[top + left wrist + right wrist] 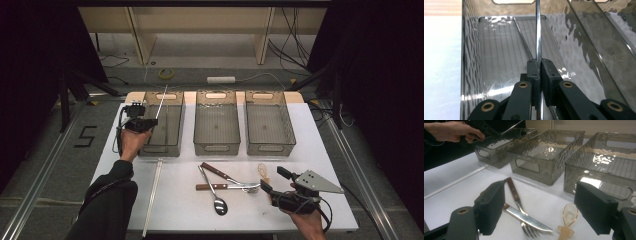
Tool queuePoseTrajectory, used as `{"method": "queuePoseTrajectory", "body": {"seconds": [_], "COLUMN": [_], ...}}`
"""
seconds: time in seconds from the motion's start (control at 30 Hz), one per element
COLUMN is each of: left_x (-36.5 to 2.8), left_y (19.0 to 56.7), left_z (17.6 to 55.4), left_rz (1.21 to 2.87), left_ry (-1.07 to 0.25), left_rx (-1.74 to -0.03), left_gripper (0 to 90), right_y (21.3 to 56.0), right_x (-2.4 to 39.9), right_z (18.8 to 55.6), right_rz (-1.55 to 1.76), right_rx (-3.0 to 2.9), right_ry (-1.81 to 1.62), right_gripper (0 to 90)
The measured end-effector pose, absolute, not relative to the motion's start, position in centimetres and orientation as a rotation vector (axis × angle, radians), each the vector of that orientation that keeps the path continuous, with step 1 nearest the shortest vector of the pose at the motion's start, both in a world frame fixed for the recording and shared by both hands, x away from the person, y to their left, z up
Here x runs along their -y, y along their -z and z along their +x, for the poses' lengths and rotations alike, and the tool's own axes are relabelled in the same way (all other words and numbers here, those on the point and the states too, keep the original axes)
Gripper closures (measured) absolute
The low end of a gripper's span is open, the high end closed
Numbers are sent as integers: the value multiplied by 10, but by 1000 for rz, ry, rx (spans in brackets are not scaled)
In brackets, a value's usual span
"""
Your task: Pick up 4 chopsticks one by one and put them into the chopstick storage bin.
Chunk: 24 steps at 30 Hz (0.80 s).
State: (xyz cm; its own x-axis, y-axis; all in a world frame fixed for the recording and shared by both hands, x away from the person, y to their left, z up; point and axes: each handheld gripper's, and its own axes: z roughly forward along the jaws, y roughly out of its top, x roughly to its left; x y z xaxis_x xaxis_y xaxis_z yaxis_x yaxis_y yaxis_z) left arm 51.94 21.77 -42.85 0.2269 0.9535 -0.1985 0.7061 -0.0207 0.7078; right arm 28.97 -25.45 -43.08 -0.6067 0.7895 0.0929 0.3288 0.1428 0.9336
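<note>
My left gripper (pixel 141 121) hangs over the left grey bin (pixel 176 125), shut on a thin metal stick (pixel 161 102) that slants up and away. In the left gripper view the stick (pixel 538 32) is pinched between the pads (pixel 533 72) above the bin's ribbed floor (pixel 499 50). My right gripper (pixel 271 181) rests low at the front right, open with nothing between its jaws. Just beyond them lie a wood-handled fork (pixel 514 192), a serrated knife (pixel 529 218) and a small amber plastic spoon (pixel 569 216). A metal spoon (pixel 218 204) lies nearby.
A middle bin (pixel 216 148) and a right bin (pixel 270 148) stand beside the left one along the back of the white table (pixel 320 150). A second long pale stick (pixel 152 195) lies on the table in front of the left bin.
</note>
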Motion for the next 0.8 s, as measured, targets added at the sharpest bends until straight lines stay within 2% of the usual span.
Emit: {"method": "queuePoseTrajectory", "body": {"seconds": [0.37, 0.53, 0.67, 0.8], "left_x": [-214, -215, -215, -216], "left_y": [432, 426, 418, 411], "left_z": [520, 514, 502, 484], "left_rz": [1774, 1765, 1763, 1776], "left_ry": [-389, -360, -303, -310], "left_rx": [-1574, -1540, -1503, -1475], "left_gripper": [814, 727, 604, 513], "right_y": [431, 431, 430, 430], "right_x": [255, 255, 255, 255], "right_z": [290, 290, 289, 289], "right_rz": [1072, 1075, 1076, 1077], "right_rx": [-2005, -2002, -1999, -1998], "right_ry": [-1463, -1465, -1467, -1468], "right_gripper": [257, 257, 257, 257]}}
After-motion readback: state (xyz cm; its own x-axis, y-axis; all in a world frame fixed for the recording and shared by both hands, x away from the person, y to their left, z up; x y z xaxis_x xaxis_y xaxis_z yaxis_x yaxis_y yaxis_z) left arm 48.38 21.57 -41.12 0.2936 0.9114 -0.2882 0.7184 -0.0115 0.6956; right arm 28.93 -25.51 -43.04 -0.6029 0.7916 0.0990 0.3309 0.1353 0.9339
